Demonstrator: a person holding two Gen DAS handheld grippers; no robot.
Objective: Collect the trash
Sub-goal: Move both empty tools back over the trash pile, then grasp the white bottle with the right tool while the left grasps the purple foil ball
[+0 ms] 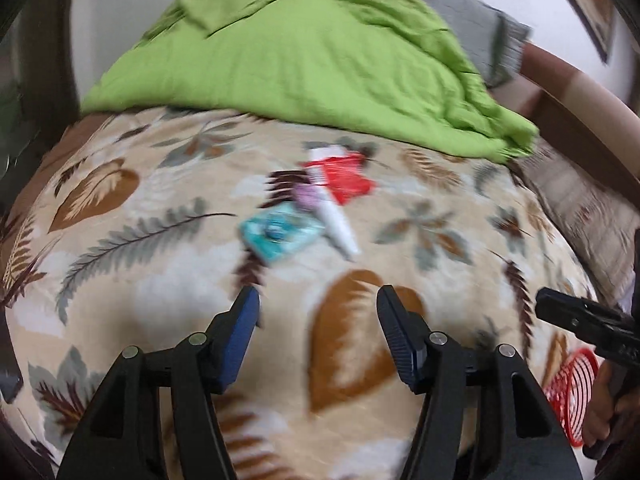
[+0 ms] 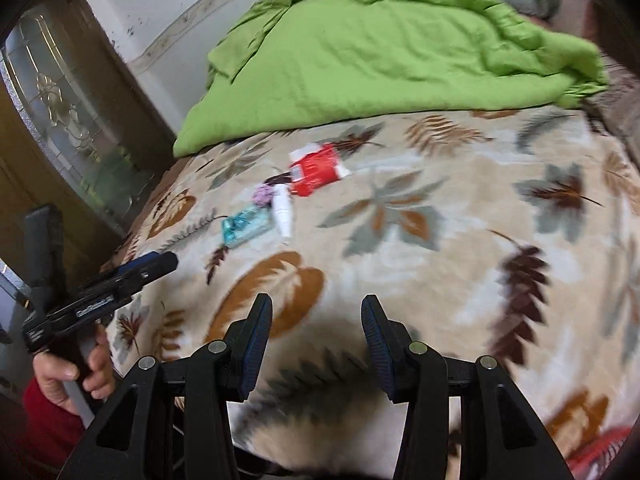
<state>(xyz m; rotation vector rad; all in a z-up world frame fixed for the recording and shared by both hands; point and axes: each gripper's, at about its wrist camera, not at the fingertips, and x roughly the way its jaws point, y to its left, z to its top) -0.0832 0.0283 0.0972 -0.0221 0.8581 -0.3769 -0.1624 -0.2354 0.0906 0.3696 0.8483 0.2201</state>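
Ahead of the claws, the bed (image 1: 168,292) bears a green quilt (image 1: 304,64), red wrapper (image 1: 346,178), white tube (image 1: 338,224), purple wad (image 1: 306,196) and teal packet (image 1: 278,232).

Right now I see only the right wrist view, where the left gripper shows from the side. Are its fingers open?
Observer: Yes. The left wrist view shows the left gripper open, with nothing between its fingers.
Operator: What is the red blur in my lower right corner?
Observer: Most likely the red mesh basket, which the left wrist view shows at the bed's near edge.
Operator: Does the left gripper face the trash?
Observer: Yes. The teal packet lies ahead of its fingers and apart from them.
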